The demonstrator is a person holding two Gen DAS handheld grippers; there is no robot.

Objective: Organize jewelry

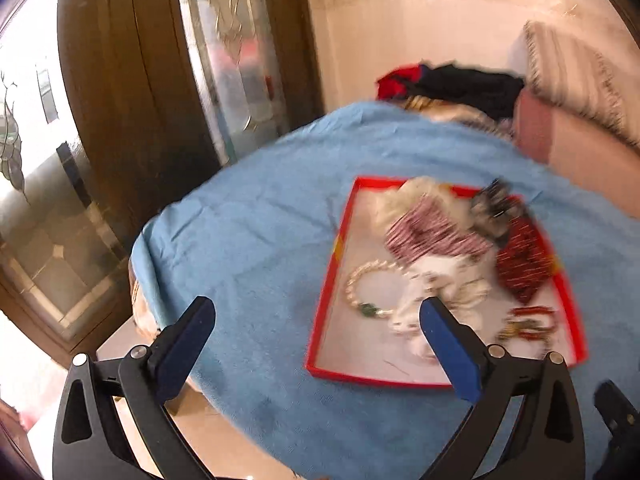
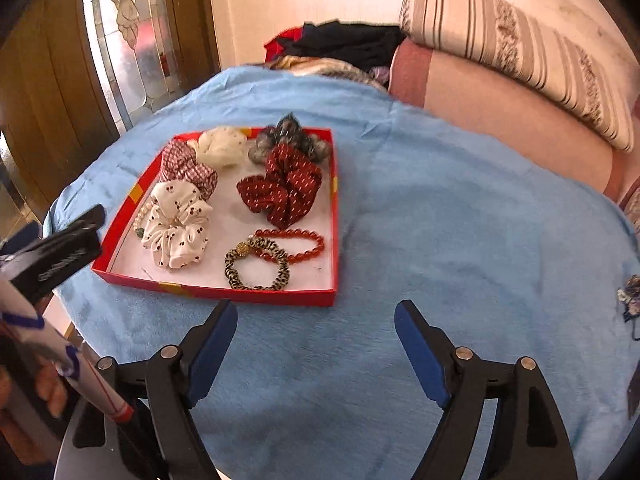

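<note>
Your left wrist camera is looking down along its fingers from the near left edge of the blue blanket [image 1: 260,208], facing the red tray [image 1: 326,300] close ahead to its right. Your right wrist camera is angling down from the near side, a little farther back, and both views are sharing that tray [image 2: 120,216] and the striped cushion [image 2: 520,48].

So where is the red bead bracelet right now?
In the right wrist view the red bead bracelet lies inside the red tray, near its front right corner, just below the dark red scrunchie and overlapping the leopard-print bracelet.
</note>
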